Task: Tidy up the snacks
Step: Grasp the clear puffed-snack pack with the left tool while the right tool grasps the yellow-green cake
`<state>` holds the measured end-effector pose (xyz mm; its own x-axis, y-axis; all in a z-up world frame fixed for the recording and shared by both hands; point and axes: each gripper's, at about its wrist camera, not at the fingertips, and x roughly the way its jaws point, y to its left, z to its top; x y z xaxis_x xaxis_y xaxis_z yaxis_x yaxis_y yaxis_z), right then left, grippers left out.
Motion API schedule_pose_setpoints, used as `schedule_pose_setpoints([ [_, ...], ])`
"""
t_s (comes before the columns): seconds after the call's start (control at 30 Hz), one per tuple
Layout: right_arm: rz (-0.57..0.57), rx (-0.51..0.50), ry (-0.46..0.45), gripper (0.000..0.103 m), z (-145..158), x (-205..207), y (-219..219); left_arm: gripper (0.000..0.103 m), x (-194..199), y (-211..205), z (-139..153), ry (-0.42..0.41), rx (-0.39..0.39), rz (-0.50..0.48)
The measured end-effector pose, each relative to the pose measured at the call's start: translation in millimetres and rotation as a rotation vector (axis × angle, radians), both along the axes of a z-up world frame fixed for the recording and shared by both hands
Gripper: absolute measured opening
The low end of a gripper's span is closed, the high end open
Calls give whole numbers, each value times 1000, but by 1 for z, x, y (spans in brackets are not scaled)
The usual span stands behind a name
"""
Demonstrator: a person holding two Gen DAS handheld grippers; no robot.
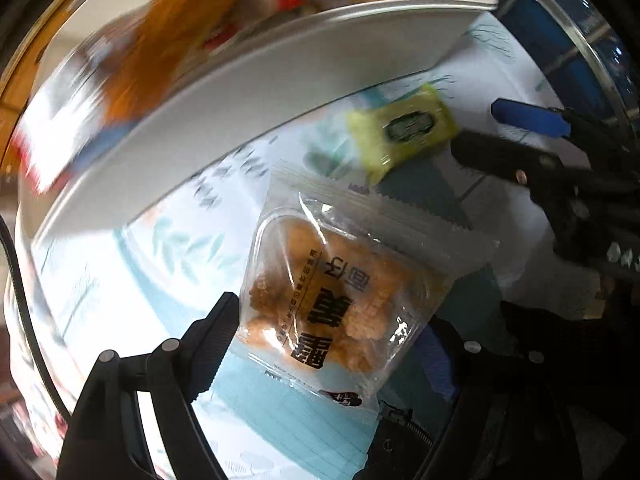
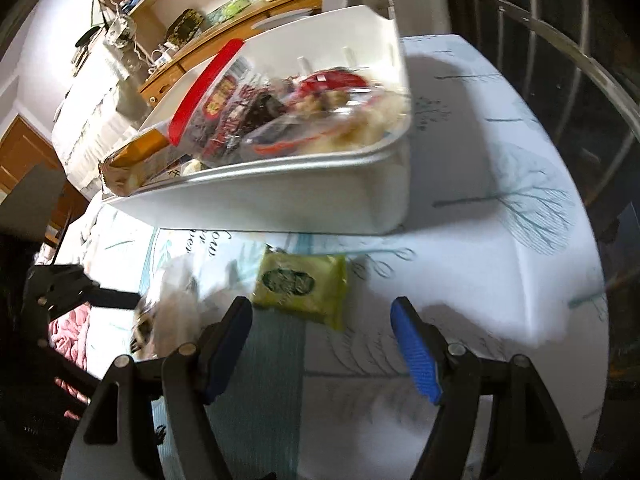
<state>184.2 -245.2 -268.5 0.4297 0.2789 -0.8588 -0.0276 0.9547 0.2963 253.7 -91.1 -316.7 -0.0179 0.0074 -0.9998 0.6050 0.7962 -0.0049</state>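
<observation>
Between the spread jaws of the left hand-held gripper (image 1: 324, 344) lies a clear packet of fried snacks (image 1: 320, 300) on the bench (image 2: 460, 240), not yet pinched. Just beyond, a yellow-green packet (image 2: 300, 286) lies before the released right hand-held gripper (image 2: 320, 344), near the white bin (image 2: 280, 200) heaped with snacks.

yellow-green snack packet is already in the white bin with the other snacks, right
Not quite. The yellow-green snack packet is not in the white bin; it lies on the tablecloth just in front of the bin, as the right wrist view shows. The other snacks are in the bin.
</observation>
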Motion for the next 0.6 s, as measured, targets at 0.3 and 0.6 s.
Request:
schedule_pose_setpoints([
  [0.3, 29, -82, 56, 73, -15, 22, 30, 80, 6, 41, 9, -9, -6, 165],
  [0.6, 77, -269, 53, 72, -16, 31, 60, 80, 13, 69, 11, -20, -2, 315],
])
